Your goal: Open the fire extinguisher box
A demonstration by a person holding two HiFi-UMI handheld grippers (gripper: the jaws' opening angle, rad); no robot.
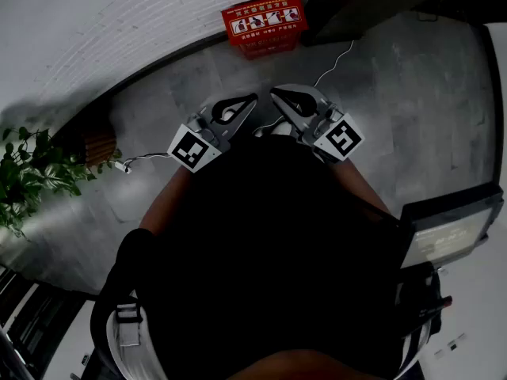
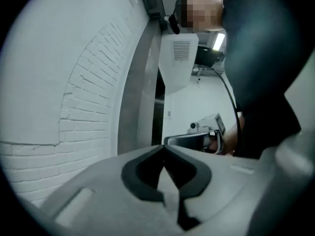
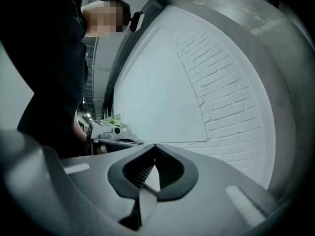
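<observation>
Red ribbed fire extinguisher box (image 1: 265,24) stands at white brick wall (image 1: 119,22).

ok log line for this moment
step: not started | left gripper: shut, empty | right gripper: shut, empty | fire extinguisher box: untouched, on floor against wall

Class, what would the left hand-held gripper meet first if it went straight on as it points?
Probably the right hand-held gripper, whose tip shows just beyond the closed jaws of the left hand-held gripper; depth is unclear, so it may pass.
</observation>
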